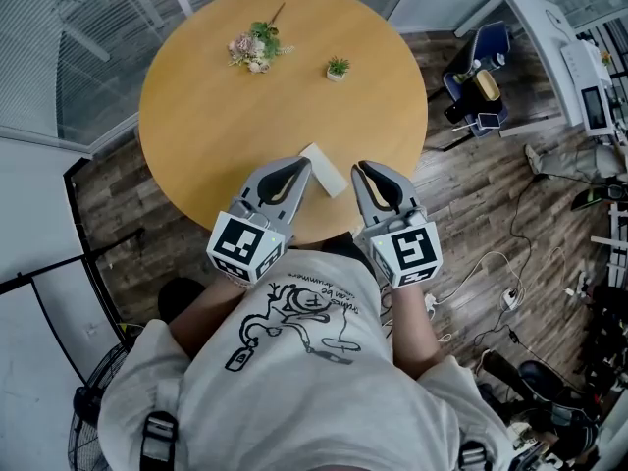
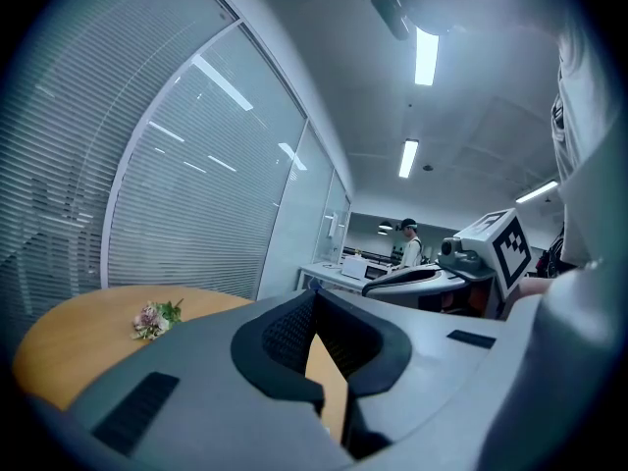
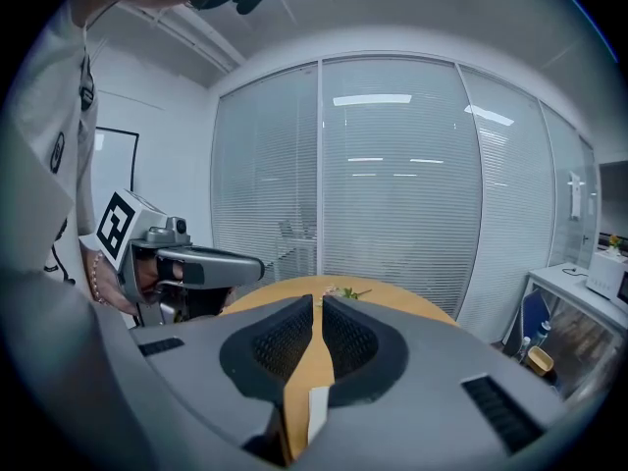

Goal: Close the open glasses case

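While the person stands at the near edge of the round wooden table [image 1: 245, 116], the left gripper [image 1: 298, 166] and the right gripper [image 1: 361, 171] hang side by side just over that edge, tips pointing toward the middle of the tabletop. Seen from its own camera, the left gripper [image 2: 312, 298] has its jaws pressed together at the tips with nothing between them; the right gripper [image 3: 318, 303] likewise has its jaws drawn together to a thin slit and grips nothing. A white glasses case [image 1: 325, 170] lies on the table close to the near edge, between the two gripper tips and turned at an angle to the edge; whether its lid is up cannot be made out. Through the right gripper's jaws a strip of the case [image 3: 316, 415] shows low down. Most of the tabletop beyond the case is bare wood. A small bunch of flowers [image 1: 255, 47] and a tiny potted plant [image 1: 338, 68] sit near the far edge, well apart from the case.
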Demonstrator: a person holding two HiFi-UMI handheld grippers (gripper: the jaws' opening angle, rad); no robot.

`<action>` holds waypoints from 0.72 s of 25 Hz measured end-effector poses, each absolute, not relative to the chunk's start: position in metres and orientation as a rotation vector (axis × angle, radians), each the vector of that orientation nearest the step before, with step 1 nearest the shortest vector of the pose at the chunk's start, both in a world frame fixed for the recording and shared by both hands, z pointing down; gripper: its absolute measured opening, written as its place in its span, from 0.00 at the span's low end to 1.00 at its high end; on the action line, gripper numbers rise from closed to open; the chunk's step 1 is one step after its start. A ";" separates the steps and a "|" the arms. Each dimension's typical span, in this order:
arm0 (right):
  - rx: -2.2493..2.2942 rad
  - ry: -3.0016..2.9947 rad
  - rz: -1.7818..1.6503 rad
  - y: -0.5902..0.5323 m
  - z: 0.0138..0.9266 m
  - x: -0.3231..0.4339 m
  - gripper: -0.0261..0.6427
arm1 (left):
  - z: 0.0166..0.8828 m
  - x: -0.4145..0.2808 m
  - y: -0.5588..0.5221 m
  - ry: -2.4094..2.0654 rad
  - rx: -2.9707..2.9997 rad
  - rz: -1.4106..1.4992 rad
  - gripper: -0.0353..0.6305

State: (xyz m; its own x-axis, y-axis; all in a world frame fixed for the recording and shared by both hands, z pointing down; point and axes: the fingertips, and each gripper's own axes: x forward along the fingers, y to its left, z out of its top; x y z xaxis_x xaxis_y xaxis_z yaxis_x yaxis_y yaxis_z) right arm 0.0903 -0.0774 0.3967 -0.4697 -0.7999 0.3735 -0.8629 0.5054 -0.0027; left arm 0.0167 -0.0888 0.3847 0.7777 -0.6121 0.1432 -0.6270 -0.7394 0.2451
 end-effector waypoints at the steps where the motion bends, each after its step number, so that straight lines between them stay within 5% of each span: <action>1: 1.395 -2.431 0.271 -0.077 0.394 0.090 0.10 | 0.381 0.016 -0.088 -0.958 2.694 0.068 0.08; 18: 1.386 -2.478 0.173 -0.068 0.347 0.080 0.10 | 0.341 0.007 -0.083 -0.942 2.735 -0.009 0.08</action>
State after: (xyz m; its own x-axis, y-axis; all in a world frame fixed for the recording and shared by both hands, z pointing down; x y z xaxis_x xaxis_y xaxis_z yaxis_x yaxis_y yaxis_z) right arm 0.0797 -0.0679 0.3473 -0.4917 -0.8126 0.3130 -0.8482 0.5283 0.0391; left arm 0.0075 -0.0825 0.3410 0.7911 -0.6072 0.0743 -0.6057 -0.7604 0.2346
